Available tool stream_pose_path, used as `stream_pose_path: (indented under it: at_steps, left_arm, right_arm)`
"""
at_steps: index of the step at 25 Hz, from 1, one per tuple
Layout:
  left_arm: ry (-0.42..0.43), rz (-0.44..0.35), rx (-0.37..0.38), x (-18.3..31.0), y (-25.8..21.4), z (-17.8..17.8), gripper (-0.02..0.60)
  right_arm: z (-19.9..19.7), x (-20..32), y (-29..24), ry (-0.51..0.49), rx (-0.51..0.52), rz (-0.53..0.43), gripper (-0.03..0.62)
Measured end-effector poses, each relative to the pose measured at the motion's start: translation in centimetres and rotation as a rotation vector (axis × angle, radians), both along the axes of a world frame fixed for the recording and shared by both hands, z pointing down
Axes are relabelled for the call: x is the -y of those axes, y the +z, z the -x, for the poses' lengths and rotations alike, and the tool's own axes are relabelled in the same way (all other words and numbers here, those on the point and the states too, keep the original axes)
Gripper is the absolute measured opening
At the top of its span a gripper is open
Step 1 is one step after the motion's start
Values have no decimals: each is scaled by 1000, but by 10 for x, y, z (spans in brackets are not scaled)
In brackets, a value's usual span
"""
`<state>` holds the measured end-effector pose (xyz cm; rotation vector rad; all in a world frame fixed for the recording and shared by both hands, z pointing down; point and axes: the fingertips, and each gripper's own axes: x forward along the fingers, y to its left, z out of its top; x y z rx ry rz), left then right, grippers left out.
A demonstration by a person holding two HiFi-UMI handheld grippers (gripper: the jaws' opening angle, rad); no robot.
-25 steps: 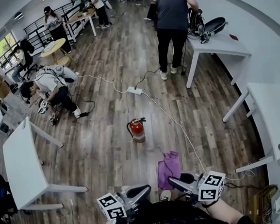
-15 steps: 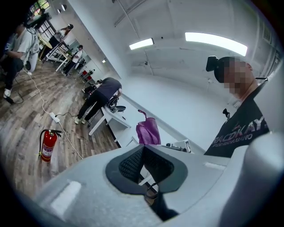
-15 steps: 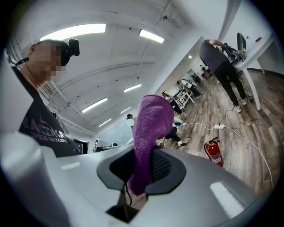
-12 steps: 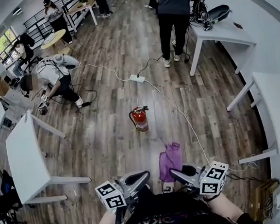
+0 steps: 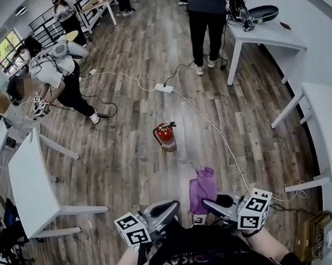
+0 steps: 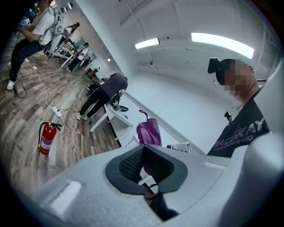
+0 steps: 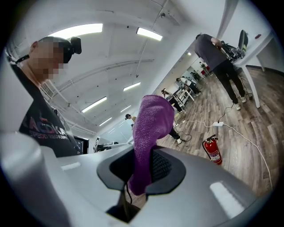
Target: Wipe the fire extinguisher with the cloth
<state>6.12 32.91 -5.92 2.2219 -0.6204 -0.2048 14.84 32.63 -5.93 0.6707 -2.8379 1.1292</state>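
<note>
A red fire extinguisher (image 5: 166,136) stands upright on the wood floor, well ahead of both grippers; it also shows in the left gripper view (image 6: 47,138) and the right gripper view (image 7: 213,150). My right gripper (image 5: 211,204) (image 7: 144,170) is shut on a purple cloth (image 5: 202,188) (image 7: 151,126), which drapes out from between its jaws. My left gripper (image 5: 163,210) (image 6: 143,154) is held beside it, shut with nothing in it. The cloth (image 6: 148,131) shows beyond the left jaws without touching them.
A white power strip (image 5: 163,88) and its white cable (image 5: 212,133) run across the floor just right of the extinguisher. White tables stand at the left (image 5: 29,181) and right (image 5: 327,126). One person (image 5: 208,16) stands at the back, another (image 5: 56,66) at the left.
The person at the left has risen from a crouch and moved toward the back. The extinguisher sits slightly lower in the view. Both grippers keep their places, and the cloth stays in the right one.
</note>
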Motion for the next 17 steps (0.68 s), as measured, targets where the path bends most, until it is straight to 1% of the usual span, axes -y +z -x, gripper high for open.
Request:
stream_pose_path:
  at_steps: [6, 12, 17]
  left_arm:
    - [27, 4, 17, 5, -4, -13, -2]
    - [22, 19, -5, 7, -5, -17, -3]
    - [23, 26, -14, 8, -5, -17, -2]
  right_arm:
    - [-8, 2, 2, 12, 9, 8, 61]
    - [-13, -2, 6, 13, -12, 11, 61]
    - [-24, 8, -10, 83, 122, 71, 61]
